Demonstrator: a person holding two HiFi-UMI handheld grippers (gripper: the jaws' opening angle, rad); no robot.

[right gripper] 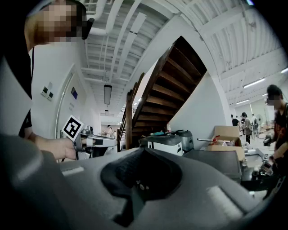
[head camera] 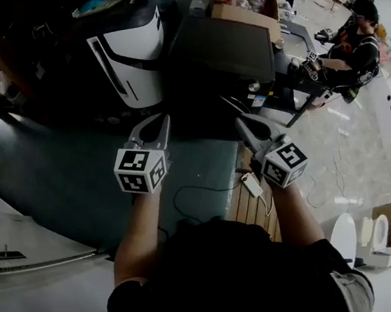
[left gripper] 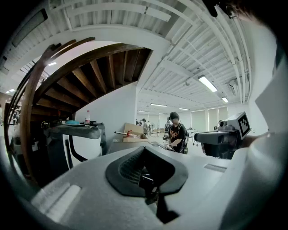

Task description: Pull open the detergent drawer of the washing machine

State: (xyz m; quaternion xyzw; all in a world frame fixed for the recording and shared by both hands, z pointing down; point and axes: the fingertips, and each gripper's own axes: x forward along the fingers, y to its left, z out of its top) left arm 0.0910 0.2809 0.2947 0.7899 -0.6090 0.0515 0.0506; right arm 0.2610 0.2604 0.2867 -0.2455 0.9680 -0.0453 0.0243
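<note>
1. The left claw (head camera: 163, 120) is closed tight with nothing in it. The right claw (head camera: 240, 122) is closed and empty too. Both are held level in the air, side by side.
2. Ahead, well apart from both claws, stand a white machine (head camera: 130, 54) with a dark top and a dark box (head camera: 228, 49). I cannot tell which is the washing machine.
3. No detergent drawer shows in any view.
4. By my judgement nothing is done yet: reaching, gripping and pulling the drawer all remain.
</note>
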